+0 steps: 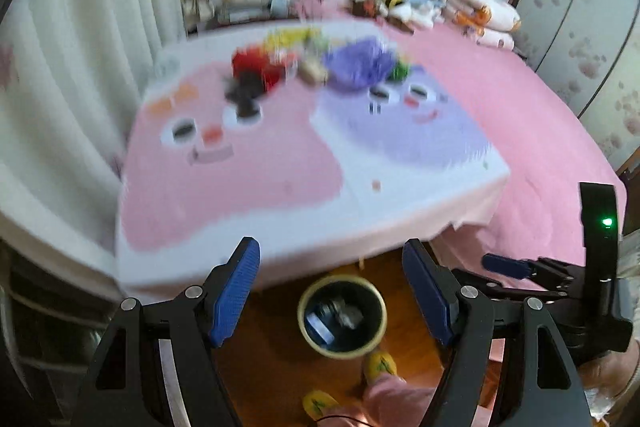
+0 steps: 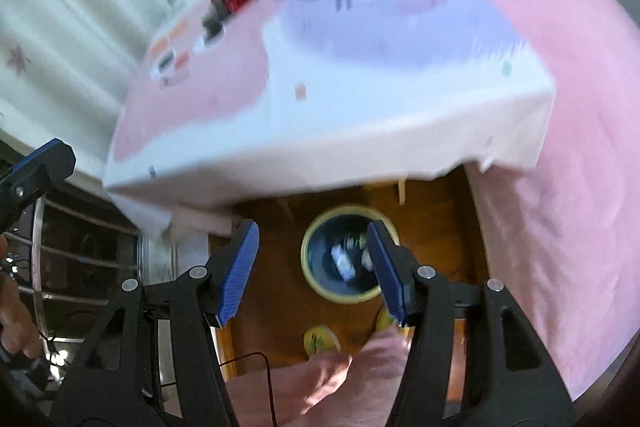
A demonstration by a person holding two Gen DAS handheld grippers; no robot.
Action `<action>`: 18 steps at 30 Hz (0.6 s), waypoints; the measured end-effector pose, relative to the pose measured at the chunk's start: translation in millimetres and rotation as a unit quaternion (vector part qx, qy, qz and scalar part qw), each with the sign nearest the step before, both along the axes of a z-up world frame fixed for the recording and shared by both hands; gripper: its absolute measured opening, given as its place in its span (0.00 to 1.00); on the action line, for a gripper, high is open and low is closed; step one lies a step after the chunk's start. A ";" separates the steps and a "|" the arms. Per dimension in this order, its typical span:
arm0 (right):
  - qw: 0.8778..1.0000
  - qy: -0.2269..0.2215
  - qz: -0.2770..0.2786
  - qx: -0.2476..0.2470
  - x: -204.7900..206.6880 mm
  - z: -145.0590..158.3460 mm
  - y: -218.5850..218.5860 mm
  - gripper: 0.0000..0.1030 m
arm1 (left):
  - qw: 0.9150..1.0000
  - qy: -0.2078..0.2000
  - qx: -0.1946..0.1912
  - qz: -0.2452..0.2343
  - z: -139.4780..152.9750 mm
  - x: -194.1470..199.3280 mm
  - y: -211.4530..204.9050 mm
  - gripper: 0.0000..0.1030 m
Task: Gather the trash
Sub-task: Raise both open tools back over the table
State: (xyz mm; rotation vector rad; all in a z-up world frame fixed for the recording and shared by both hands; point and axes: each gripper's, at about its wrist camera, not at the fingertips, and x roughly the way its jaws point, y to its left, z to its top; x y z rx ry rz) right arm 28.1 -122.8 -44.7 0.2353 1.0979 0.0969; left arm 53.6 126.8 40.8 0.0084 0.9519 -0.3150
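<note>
A round bin (image 1: 343,315) with a pale yellow rim stands on the wooden floor below the table edge, with some wrappers inside it; the right wrist view shows the same bin (image 2: 348,254). A blurred pile of trash (image 1: 316,61) in red, yellow, purple and green lies at the far end of the table (image 1: 248,187). My left gripper (image 1: 332,287) is open above the bin with nothing between its fingers. My right gripper (image 2: 314,271) is open too, hanging over the bin, empty. The right gripper also shows at the right edge of the left wrist view.
A pink-covered bed (image 1: 520,115) runs along the right, with pillows and soft toys at its head. White curtains (image 1: 80,47) hang on the left. A metal rack (image 2: 80,259) stands at lower left. A person's pink trouser leg and yellow slippers (image 2: 320,341) are beside the bin.
</note>
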 end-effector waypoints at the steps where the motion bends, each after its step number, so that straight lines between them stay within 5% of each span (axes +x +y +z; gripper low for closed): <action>1: 1.000 -0.011 -0.002 -0.002 2.0 10.1 -1.7 0.52 | 1.000 -0.012 0.002 -0.003 16.0 4.0 3.1 0.73; 8: 0.996 -0.083 -0.023 -0.013 29.3 73.2 -25.4 0.52 | 0.999 -0.050 0.015 -0.011 74.9 36.0 -11.1 0.73; 18: 0.994 -0.110 -0.014 -0.015 130.6 82.2 -91.6 0.52 | 0.998 -0.041 0.044 -0.029 66.8 135.8 -84.7 0.73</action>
